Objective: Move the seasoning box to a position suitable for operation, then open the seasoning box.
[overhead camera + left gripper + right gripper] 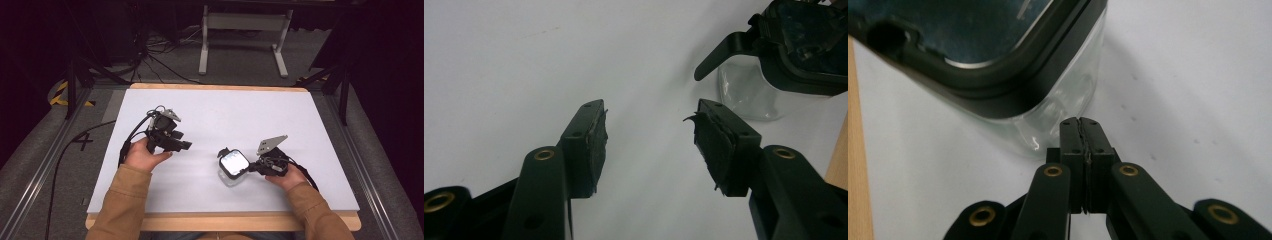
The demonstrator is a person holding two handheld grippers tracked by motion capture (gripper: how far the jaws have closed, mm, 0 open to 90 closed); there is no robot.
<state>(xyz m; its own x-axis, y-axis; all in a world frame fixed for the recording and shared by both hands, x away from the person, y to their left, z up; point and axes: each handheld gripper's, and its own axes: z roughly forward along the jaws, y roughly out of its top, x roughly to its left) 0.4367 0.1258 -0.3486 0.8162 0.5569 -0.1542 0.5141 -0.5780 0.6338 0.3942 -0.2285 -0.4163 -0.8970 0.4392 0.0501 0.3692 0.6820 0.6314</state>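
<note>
My right gripper (pixel 1083 125), jaws pressed together, sits beside the clear, black-lidded container (pixel 233 165) on the white desk (pixel 300 125); my left gripper (pixel 649 130) gapes empty.

clear container (pixel 233 167), black lid, upright, on table (pixel 280 115)
</note>
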